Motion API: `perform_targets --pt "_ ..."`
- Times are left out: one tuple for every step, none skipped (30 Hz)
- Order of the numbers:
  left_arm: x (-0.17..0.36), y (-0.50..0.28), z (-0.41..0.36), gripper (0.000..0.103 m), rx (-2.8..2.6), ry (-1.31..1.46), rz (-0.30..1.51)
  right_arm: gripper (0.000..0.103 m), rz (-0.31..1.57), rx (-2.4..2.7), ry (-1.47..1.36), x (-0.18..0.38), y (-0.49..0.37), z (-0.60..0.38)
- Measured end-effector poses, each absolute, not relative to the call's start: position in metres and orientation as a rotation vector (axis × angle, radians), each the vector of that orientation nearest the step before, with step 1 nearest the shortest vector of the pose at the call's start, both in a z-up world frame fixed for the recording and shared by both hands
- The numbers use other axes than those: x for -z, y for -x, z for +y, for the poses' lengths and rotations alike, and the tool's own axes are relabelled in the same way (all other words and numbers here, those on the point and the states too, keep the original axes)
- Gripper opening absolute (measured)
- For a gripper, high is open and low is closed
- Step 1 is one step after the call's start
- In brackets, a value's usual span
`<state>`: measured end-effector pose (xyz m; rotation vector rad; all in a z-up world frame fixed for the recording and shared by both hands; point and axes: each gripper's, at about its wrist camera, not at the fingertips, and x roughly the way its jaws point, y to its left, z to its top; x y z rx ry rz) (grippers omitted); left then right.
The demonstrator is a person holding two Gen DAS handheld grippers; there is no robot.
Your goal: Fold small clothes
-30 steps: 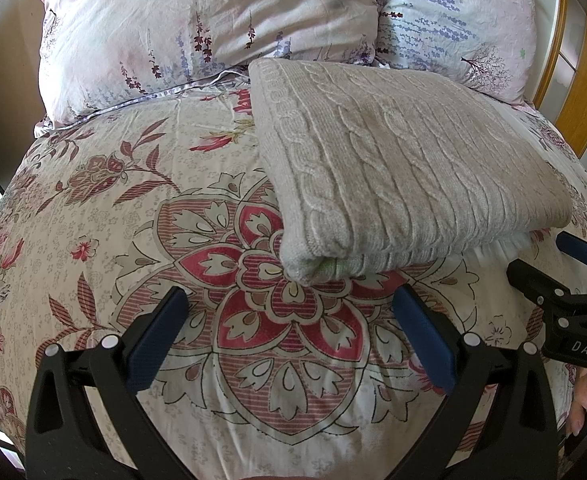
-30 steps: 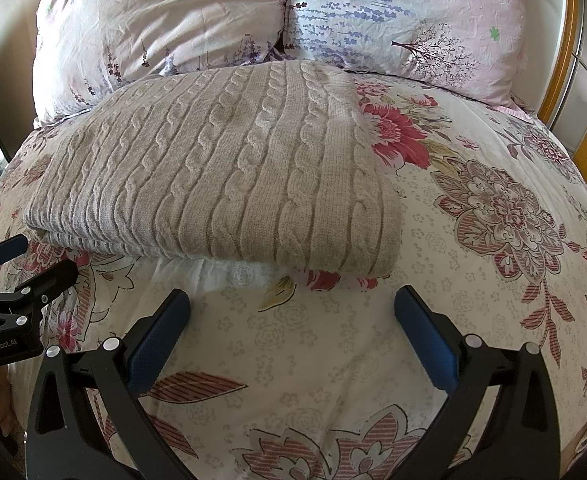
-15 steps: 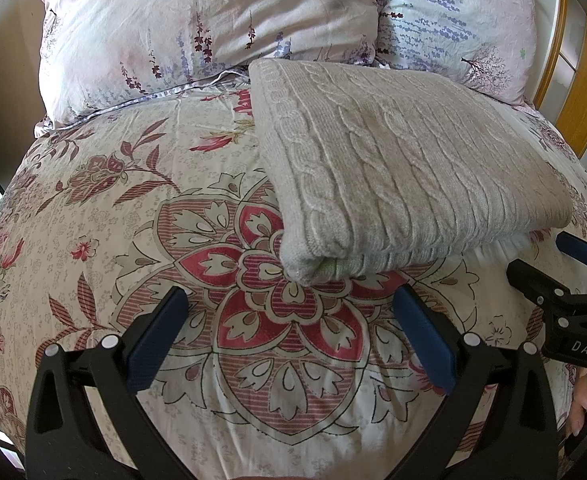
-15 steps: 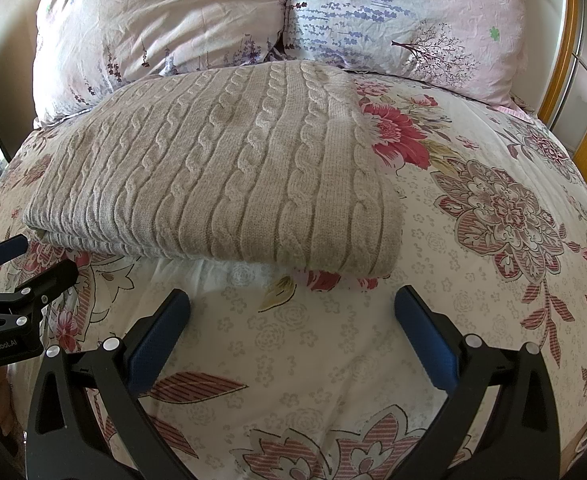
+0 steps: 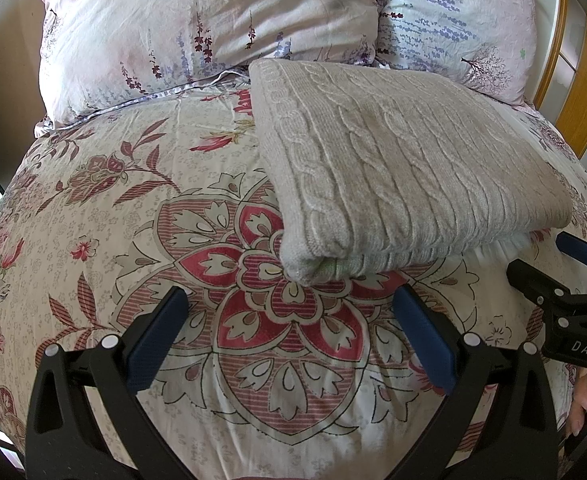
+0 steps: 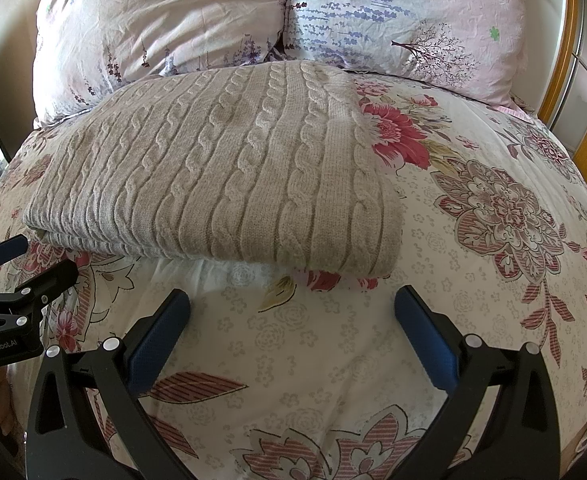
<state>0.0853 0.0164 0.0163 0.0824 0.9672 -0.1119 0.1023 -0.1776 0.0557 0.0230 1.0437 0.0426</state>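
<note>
Nothing has moved: left gripper and right gripper gape empty before folded sweater

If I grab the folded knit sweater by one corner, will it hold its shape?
Probably not. The sweater is soft cable knit in loose stacked layers, so it would likely droop and unfold. It looks thick, so perhaps weighty. On the smooth bedspread a push may slide it.
</note>
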Motion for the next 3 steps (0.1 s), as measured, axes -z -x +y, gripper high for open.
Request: perform_targets --pt "-0.0163 -0.0853 0.0163 0.101 0.112 -0.082 0.967 0.102 1.044 -0.043 -0.023 -0.0557 -0.1025 -0.1776" --pt "-0.0163 -0.0853 0.0164 0.101 0.112 -0.082 0.967 0.102 1.044 -0.042 -0.023 -0.0557 -0.1023 -0.1775" --pt "-0.0163 -0.0853 0.0164 0.101 0.112 -0.082 0.967 0.102 1.044 -0.043 -0.023 -0.0557 -0.1024 -0.1776"
